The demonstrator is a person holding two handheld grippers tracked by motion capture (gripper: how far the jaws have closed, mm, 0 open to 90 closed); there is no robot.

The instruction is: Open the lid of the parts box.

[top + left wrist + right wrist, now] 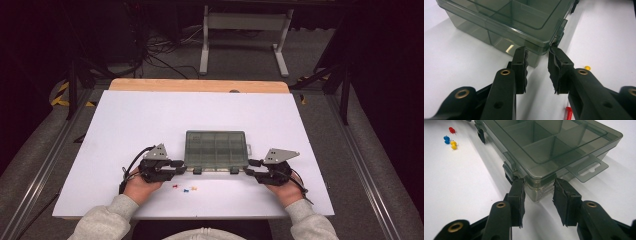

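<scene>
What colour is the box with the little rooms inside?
The box is see-through smoky grey-green; the right gripper view shows it best.

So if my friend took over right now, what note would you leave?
Left claw: at the box's near left corner, jaws around it; firm grip unclear.
Right claw: same at the near right corner.
Box: shut, flat on the white table, latches toward the person.
Red pin, blue pin and yellow pin lie loose in front.
Done: claws placed. Left: probably open the box, put pins in.

Bright tabletop; dark surroundings; soft focus
</scene>
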